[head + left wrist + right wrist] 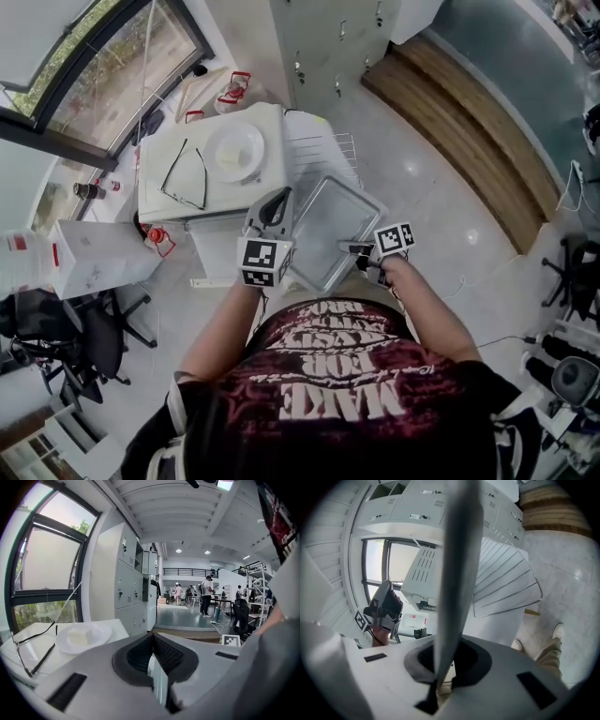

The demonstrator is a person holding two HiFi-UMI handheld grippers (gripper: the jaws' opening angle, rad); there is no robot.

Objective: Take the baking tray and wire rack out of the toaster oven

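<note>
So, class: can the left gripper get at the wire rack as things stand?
Probably not. The left gripper is shut on the tray, which the right gripper also grips, and the rack lies beyond the tray. Its jaws would have to let go first.

Grey baking tray (330,234), white plate (234,152) (plain).

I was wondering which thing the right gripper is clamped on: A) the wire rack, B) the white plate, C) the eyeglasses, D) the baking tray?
D: the right gripper is shut on the rim of the baking tray, which shows edge-on between its jaws in the right gripper view.
</note>
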